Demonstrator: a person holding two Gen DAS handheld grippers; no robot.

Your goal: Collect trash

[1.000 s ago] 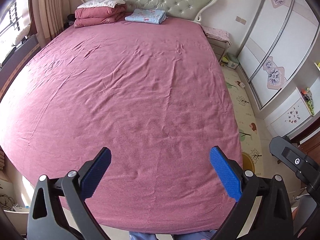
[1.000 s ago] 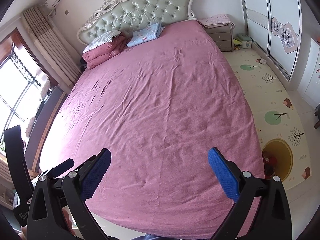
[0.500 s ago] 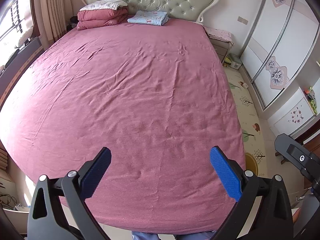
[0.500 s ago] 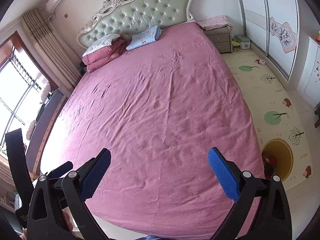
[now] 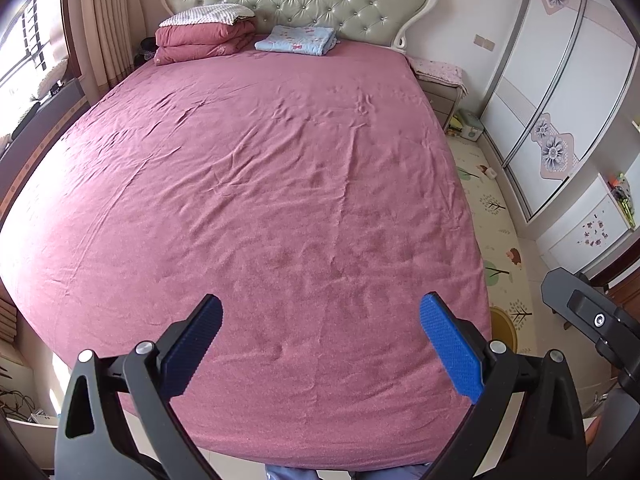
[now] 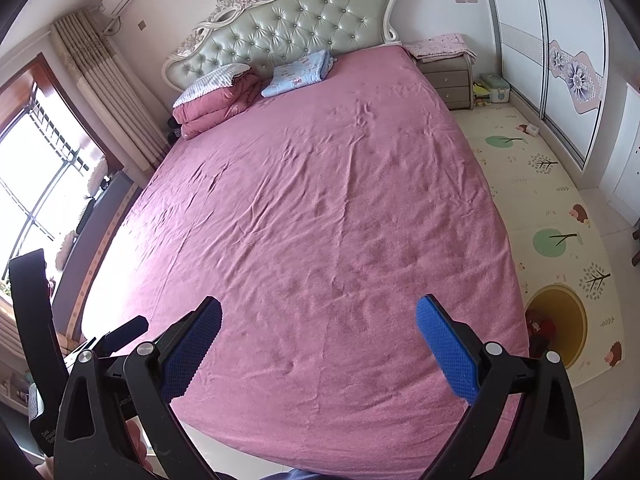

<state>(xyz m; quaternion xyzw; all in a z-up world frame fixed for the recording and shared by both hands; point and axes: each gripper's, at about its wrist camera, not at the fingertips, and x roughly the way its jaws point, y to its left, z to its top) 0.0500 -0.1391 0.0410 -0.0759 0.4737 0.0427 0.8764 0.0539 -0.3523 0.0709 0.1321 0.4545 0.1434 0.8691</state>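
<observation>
Both the left gripper (image 5: 320,334) and right gripper (image 6: 318,334), spread empty, have drawn back from the pink bed (image 5: 260,200), revealing no trash yet.

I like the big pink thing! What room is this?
A bedroom, most likely at home: a big bed with a pink sheet, a padded green headboard, and a sliding-door wardrobe beside it.

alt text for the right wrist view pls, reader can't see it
The open right gripper, its blue-padded fingers wide apart and empty, hangs over the foot of a large bed covered in a wrinkled pink sheet. Folded bedding lies by the tufted green headboard; a cream tree-print floor mat runs alongside.
</observation>
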